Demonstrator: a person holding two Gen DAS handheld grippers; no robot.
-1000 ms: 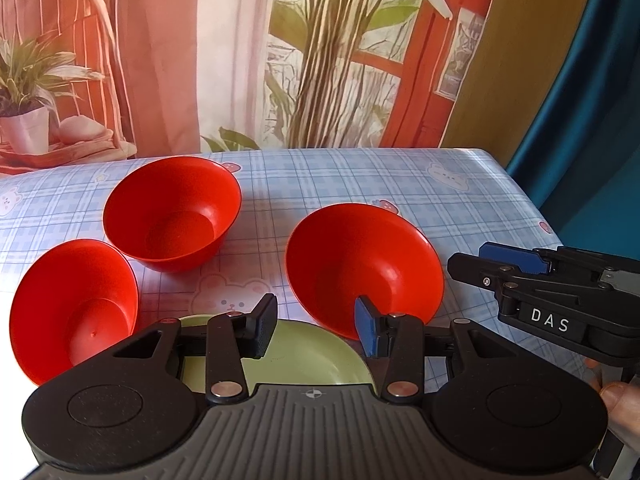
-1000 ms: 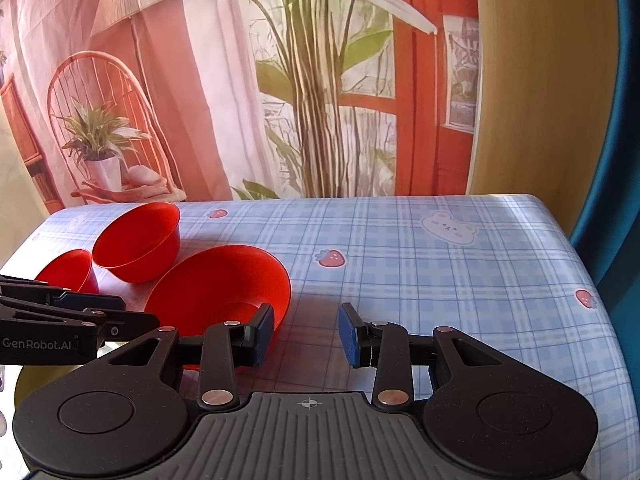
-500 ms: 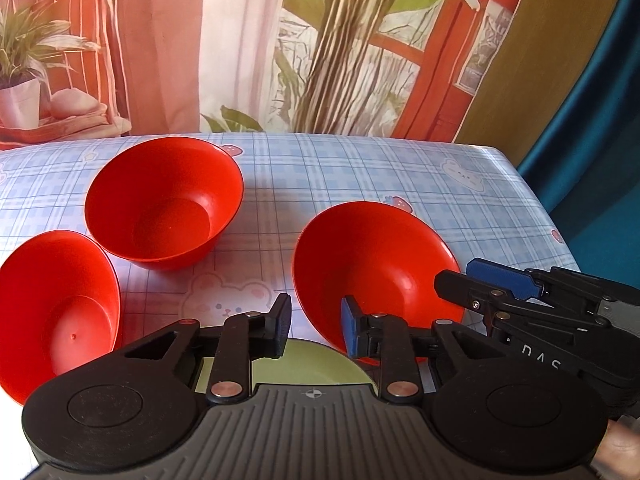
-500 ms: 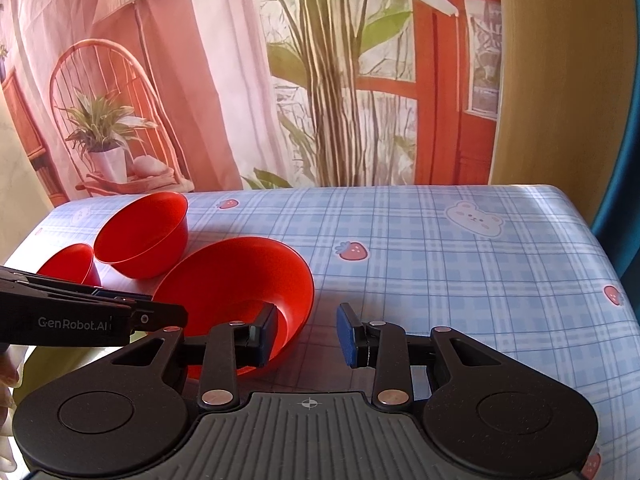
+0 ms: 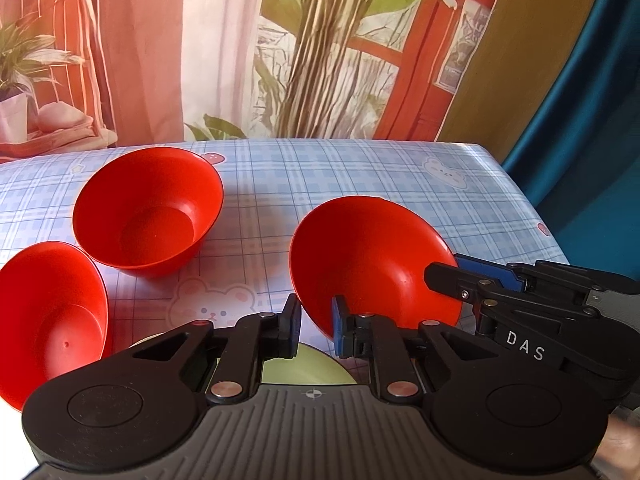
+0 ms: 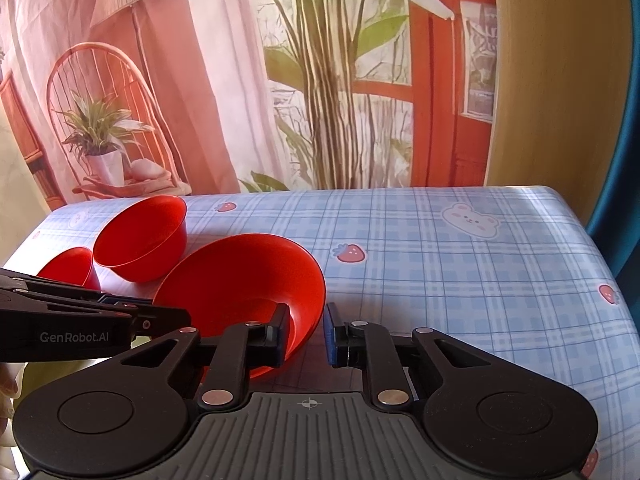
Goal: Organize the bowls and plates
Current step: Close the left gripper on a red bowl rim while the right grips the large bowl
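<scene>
Three red bowls sit on the checked tablecloth. The widest bowl (image 5: pixel 372 264) (image 6: pixel 244 280) lies between both grippers. My left gripper (image 5: pixel 316 326) is open with its jaws straddling that bowl's near left rim. My right gripper (image 6: pixel 306 332) is open with its jaws straddling the bowl's right rim, and it shows in the left wrist view (image 5: pixel 472 276). A medium bowl (image 5: pixel 148 210) (image 6: pixel 140 236) stands behind, a small bowl (image 5: pixel 48 312) (image 6: pixel 68 266) at the left. A green plate (image 5: pixel 304 368) lies under my left gripper, mostly hidden.
The table's right edge (image 6: pixel 592 248) borders a blue curtain (image 5: pixel 592 100). A printed backdrop (image 6: pixel 280 80) hangs behind the far edge. Bare tablecloth (image 6: pixel 460 280) spreads to the right of the bowls.
Both grippers have moved forward onto the wide bowl's rim from either side. The left jaws have narrowed. The bowls have not visibly moved.
</scene>
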